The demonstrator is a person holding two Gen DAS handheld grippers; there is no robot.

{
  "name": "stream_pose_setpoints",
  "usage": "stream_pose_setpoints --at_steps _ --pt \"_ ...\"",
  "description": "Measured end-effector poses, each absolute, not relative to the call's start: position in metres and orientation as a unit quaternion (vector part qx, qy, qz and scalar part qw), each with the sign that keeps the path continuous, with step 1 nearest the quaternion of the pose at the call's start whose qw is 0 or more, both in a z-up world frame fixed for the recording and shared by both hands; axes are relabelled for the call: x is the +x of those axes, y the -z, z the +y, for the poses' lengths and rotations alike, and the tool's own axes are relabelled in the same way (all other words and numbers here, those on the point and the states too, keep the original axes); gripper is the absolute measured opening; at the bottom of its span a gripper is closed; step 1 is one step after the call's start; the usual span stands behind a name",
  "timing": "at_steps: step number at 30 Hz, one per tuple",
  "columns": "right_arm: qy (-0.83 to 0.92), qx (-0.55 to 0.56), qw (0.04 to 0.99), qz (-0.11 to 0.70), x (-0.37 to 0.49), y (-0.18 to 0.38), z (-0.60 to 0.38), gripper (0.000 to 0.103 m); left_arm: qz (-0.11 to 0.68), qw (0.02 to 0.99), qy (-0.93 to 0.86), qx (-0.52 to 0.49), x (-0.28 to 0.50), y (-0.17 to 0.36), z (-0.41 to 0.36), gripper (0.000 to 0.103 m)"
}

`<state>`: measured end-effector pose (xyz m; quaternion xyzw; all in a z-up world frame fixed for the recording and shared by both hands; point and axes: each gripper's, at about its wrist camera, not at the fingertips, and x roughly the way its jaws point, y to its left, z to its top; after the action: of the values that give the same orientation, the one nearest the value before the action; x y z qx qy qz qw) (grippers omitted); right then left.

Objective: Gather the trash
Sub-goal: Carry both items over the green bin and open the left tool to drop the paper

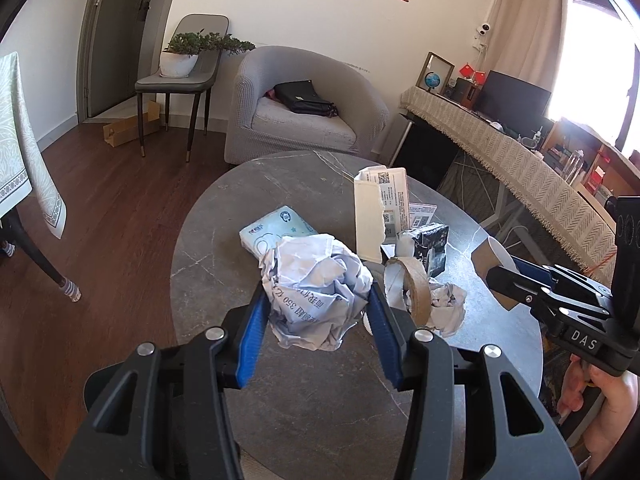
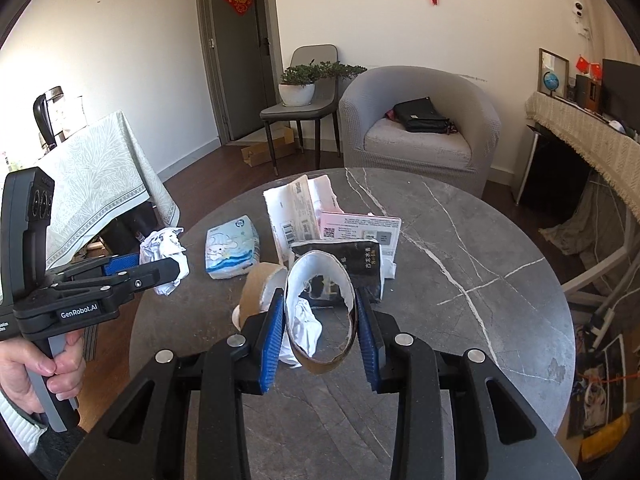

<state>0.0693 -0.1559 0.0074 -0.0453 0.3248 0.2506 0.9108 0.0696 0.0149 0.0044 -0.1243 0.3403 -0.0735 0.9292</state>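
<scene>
The round gray table [image 2: 460, 280] has white lines. On it sit a tissue pack [image 2: 231, 252], a torn white box [image 2: 296, 212], a dark packet [image 2: 352, 260] and maybe a paper card [image 2: 360, 228].

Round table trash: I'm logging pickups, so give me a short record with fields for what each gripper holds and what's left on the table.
left gripper: shut on crumpled paper ball
right gripper: shut on cardboard tape ring, squeezed into an oval
surface: round grey marble table
left on table: tissue pack, torn white box, black packet, second cardboard ring, small paper wad
bin: none in view
</scene>
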Motion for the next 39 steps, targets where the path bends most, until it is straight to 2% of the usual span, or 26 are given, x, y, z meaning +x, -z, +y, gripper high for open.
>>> stream_pose_setpoints --at_steps 14,26,39 --pt "-0.329 -0.062 0.891 0.306 0.042 -0.008 -0.063 0.034 0.349 0.929 0.018 -0.123 0.02 -0.005 0.09 0.052" --pt "-0.387 -0.076 0.862 0.318 0.021 0.0 0.003 0.034 0.405 0.904 -0.01 -0.141 -0.008 0.041 0.135 0.052" --pt "-0.421 -0.094 0.829 0.357 0.016 0.021 0.068 0.034 0.484 0.864 -0.028 -0.133 -0.011 0.114 0.168 0.052"
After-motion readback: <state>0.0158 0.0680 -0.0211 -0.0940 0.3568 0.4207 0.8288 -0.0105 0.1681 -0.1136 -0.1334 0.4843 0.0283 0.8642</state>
